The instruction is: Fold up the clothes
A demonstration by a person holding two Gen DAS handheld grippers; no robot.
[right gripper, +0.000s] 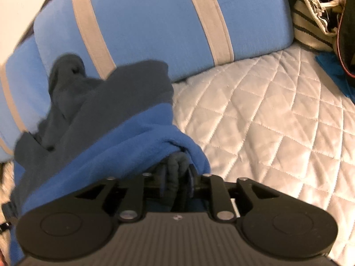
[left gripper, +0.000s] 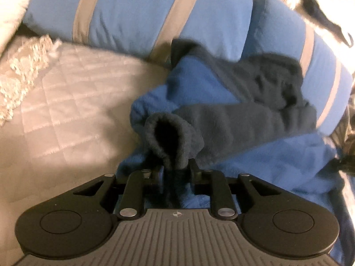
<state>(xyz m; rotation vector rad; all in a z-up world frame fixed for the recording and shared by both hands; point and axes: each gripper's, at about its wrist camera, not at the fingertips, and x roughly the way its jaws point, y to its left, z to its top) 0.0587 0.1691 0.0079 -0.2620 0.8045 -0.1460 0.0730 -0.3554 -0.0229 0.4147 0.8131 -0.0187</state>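
A fleece garment (left gripper: pixel 199 88) in bright blue and dark navy lies crumpled on a quilted bed, against the pillows. In the left wrist view my left gripper (left gripper: pixel 176 168) is shut on the navy sleeve cuff (left gripper: pixel 173 137), whose round opening faces the camera. In the right wrist view the same fleece garment (right gripper: pixel 115 119) is bunched at the left. My right gripper (right gripper: pixel 176 177) is shut on a dark navy fold of it, with blue fabric draped over the fingers. The fingertips of both grippers are hidden in the cloth.
Blue pillows with grey stripes (left gripper: pixel 137 11) (right gripper: pixel 155 22) lean behind the garment. The pale quilted bedspread (left gripper: pixel 66 110) (right gripper: pixel 277 115) spreads to both sides. A fringed cream throw (left gripper: pixel 24 68) lies far left. A striped bag (right gripper: pixel 315 22) and a blue item (right gripper: pixel 335 68) sit at the far right.
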